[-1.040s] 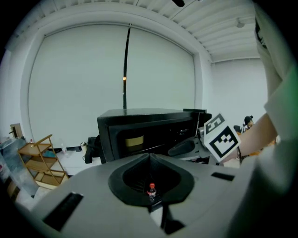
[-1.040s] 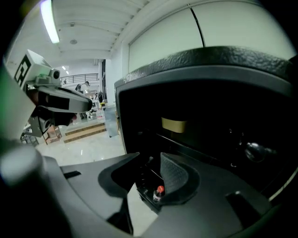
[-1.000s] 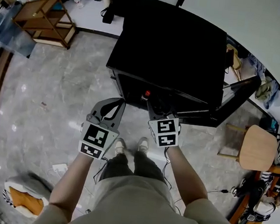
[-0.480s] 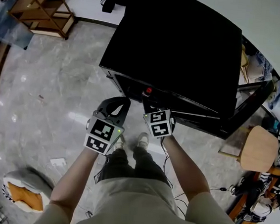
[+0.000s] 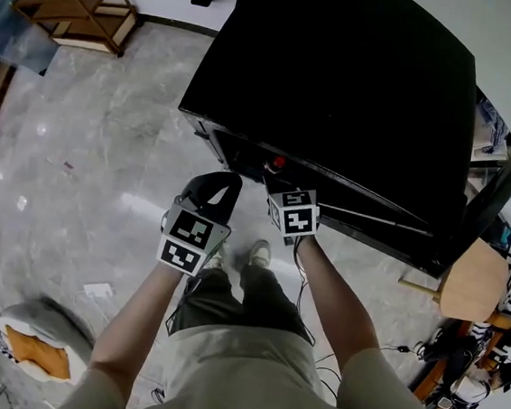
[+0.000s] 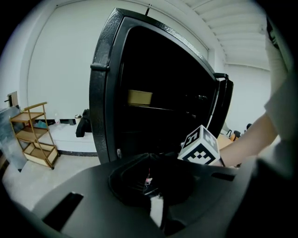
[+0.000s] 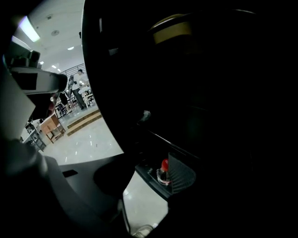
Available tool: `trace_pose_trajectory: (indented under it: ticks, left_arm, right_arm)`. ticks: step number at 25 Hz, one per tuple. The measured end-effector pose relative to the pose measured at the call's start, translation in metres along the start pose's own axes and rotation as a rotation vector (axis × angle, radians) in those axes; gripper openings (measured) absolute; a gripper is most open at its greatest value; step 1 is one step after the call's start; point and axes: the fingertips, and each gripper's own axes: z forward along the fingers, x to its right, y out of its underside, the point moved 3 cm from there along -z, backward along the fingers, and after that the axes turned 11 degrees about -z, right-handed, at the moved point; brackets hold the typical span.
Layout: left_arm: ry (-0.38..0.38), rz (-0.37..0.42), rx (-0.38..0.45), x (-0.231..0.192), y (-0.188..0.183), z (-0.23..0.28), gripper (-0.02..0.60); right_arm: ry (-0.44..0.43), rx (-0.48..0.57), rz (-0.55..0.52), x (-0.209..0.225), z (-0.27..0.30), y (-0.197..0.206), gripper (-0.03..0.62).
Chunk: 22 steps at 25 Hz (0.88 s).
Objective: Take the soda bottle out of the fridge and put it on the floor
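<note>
The black fridge [image 5: 341,81] stands open toward me. On its lowest ledge stands the soda bottle [image 5: 278,162], a small clear bottle with a red cap [image 7: 164,171]. My right gripper [image 5: 284,191] reaches low into the opening. Its jaws have just been opening and stand wide, with the bottle between them a little farther in; the ribbed pad [image 7: 182,174] is beside it, not pressing. To the left, outside the fridge, my left gripper [image 5: 221,185] hangs with its curved jaws meeting at the tips and nothing in them. The bottle [image 6: 148,177] also shows past those jaws.
The fridge door [image 5: 487,201] swings out at the right, with a round wooden stool [image 5: 465,280] beside it. A wooden shelf rack [image 5: 72,3] stands far left. My shoes [image 5: 257,252] are on the marble floor just before the fridge. A yellow box [image 6: 139,97] sits higher inside.
Both grippers have sunk toward the fridge's low opening, and the fridge looms larger. The right gripper has come closer to the red-capped bottle.
</note>
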Motion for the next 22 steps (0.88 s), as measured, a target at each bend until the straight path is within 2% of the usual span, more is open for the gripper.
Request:
trace_pose_trajectory:
  ticks: [3,7,17,22]
  left_arm:
    - [0.002,-0.007,-0.004,-0.007,0.009,0.008,0.008]
    - [0.001,0.000,-0.012,-0.013,0.019,0.014,0.008]
    - [-0.007,-0.005,-0.015,-0.027,0.039,0.019,0.008]
    - [-0.025,-0.014,-0.010,-0.035,0.049,0.013,0.008]
  right_arm:
    - [0.044,-0.006,0.036,0.012,0.016,0.007,0.184]
    - [0.096,-0.079,0.044,0.029,0.033,0.028,0.184]
    - [0.083,-0.084,0.091,0.032,0.068,0.043,0.180]
    - [0.113,-0.058,0.125,0.036,0.075,0.047,0.133]
